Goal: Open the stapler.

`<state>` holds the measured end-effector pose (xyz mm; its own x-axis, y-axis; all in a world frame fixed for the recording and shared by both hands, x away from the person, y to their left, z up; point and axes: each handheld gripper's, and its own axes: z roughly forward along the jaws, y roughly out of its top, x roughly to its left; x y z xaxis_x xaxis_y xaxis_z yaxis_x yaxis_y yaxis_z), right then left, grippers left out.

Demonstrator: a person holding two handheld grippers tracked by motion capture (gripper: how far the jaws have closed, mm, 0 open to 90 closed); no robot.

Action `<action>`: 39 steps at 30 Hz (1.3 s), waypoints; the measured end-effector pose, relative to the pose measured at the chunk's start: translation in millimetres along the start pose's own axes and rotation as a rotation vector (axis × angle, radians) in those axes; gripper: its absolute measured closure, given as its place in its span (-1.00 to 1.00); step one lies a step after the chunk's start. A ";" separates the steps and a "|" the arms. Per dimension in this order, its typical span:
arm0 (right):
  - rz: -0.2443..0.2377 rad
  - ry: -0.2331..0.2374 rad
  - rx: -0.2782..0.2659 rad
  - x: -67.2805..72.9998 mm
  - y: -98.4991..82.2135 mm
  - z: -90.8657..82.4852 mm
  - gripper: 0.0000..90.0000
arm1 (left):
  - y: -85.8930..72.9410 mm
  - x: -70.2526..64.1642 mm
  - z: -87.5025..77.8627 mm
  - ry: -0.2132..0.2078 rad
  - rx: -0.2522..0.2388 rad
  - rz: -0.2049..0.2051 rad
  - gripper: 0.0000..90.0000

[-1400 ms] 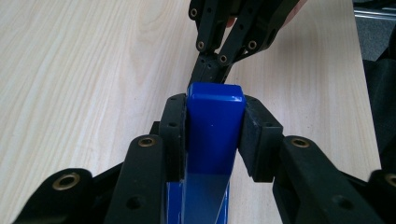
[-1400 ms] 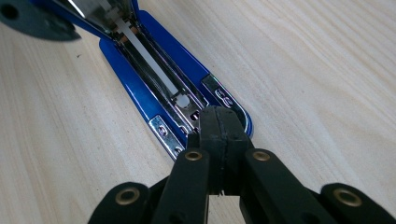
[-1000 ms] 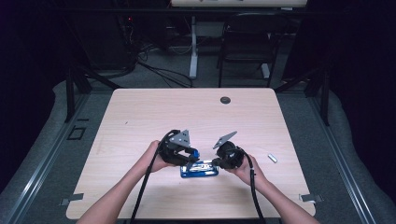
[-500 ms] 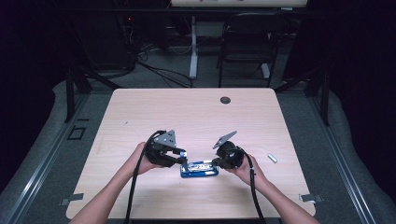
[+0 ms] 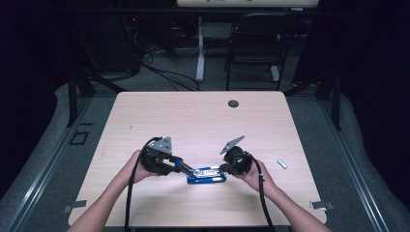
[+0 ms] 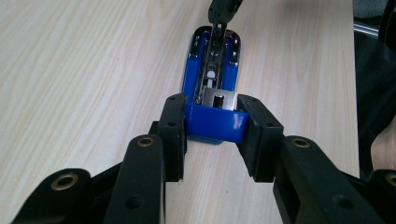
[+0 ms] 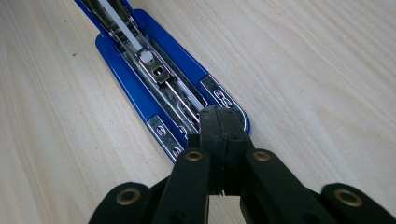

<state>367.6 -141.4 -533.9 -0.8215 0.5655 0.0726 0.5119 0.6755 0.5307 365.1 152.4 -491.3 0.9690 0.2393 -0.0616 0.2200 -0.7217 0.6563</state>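
The blue stapler [image 5: 207, 174] lies flat on the near middle of the desk [image 5: 193, 116], opened out with its metal staple channel [image 7: 163, 79] facing up. The left claw [image 6: 212, 130] pinches the stapler's blue end from both sides, and the right claw [image 7: 219, 128], pressed together, sits on the metal track at the opposite end, seemingly nipping a thin part of it, though what exactly it holds I cannot tell. To do this step well, the left claw should keep the body pinned flat to the desk while the right works straight along the channel, not sideways, so the stapler does not twist or skid. The channel shows a pale strip [image 7: 119, 23] and a spring guide; whether staples sit in it is unclear. Right of the stapler lies a small silvery piece [image 5: 282, 164], perhaps a staple strip, and at the far edge a dark round grommet [image 5: 233, 103].
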 end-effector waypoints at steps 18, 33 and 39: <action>0.000 -0.002 -0.001 0.3 0.2 0.2 1.00 | -20.7 8.4 -1.0 -0.031 0.050 -0.036 0.44; -0.002 -0.011 -0.001 1.2 -0.2 -0.2 1.00 | -27.4 11.7 1.2 -0.056 0.059 -0.052 0.44; 0.004 -0.009 -0.010 1.3 -1.3 0.1 1.00 | -37.4 12.7 4.9 -0.046 0.087 -0.066 0.44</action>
<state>365.9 -141.5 -534.6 -0.8172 0.5724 0.0668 0.5124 0.6687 0.5388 369.7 179.3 -520.3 0.9557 0.2595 -0.1387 0.2907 -0.7596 0.5818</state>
